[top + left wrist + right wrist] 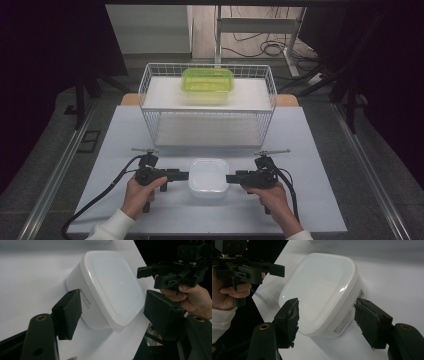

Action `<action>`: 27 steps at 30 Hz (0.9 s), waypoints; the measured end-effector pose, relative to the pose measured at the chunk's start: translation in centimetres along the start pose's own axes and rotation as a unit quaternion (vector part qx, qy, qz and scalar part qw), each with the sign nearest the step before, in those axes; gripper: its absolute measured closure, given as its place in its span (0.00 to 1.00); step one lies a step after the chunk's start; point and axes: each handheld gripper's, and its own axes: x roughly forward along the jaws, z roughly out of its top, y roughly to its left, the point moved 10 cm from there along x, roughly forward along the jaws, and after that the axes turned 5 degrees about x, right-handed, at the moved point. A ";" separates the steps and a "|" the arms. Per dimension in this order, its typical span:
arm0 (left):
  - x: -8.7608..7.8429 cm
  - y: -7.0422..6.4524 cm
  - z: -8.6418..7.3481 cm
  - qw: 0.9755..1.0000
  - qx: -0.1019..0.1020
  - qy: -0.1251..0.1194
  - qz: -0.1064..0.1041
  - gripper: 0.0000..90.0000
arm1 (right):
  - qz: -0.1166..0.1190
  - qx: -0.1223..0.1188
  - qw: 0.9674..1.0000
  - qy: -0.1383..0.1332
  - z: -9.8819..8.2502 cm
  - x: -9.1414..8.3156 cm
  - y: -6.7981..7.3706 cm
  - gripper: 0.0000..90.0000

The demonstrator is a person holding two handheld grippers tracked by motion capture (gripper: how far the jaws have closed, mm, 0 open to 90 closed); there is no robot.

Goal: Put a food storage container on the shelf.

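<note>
Two lidded containers are in sight. One white container sits on the desk near its front edge, lid on, between the two hand-held grippers. One green-lidded container rests on the top shelf of a single white wire rack, which stands farther back on the desk and has two shelves.

The left hand-held gripper points in at the white container's left side and the right hand-held gripper at its right side, each carried in one hand.

In the left gripper view, the left hand-held gripper has its jaws spread, one to each side of a corner of the white container; the pads look clear of the walls, though the contact is hard to judge from this angle. In the right gripper view, the right hand-held gripper is likewise spread astride the near corner of the white container, with a gap showing at each pad.
</note>
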 end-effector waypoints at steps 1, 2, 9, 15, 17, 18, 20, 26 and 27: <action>0.2 0.1 0.0 1.000 -0.003 0.002 -0.003 0.34 | 0.000 0.001 1.000 0.000 0.0 0.1 0.0 0.41; 0.3 0.2 0.0 1.000 -0.007 0.002 -0.005 0.34 | 0.002 0.004 1.000 0.003 -0.1 0.2 -0.1 0.42; 1.2 0.6 -0.4 0.999 -0.029 0.022 -0.026 0.39 | 0.007 0.008 1.000 0.018 -0.4 1.1 -0.1 0.47; 1.8 0.7 -0.5 0.998 -0.045 0.026 -0.042 0.46 | 0.012 0.020 1.000 0.020 -0.5 1.5 -0.3 0.54; 1.8 0.8 -0.6 0.998 -0.046 0.030 -0.044 0.50 | 0.014 0.020 0.999 0.021 -0.5 1.6 -0.3 0.56; 1.9 0.8 -0.6 0.997 -0.046 0.032 -0.045 0.51 | 0.016 0.023 0.999 0.022 -0.5 1.6 -0.3 0.57; 1.9 0.8 -0.6 0.997 -0.048 0.030 -0.046 0.54 | 0.016 0.024 0.999 0.022 -0.5 1.7 -0.4 0.59; 2.0 0.9 -0.7 0.996 -0.056 0.033 -0.054 0.59 | 0.016 0.029 0.999 0.022 -0.5 1.7 -0.5 0.63; 2.0 0.9 -0.7 0.996 -0.058 0.035 -0.057 0.59 | 0.016 0.031 0.999 0.022 -0.5 1.7 -0.5 0.63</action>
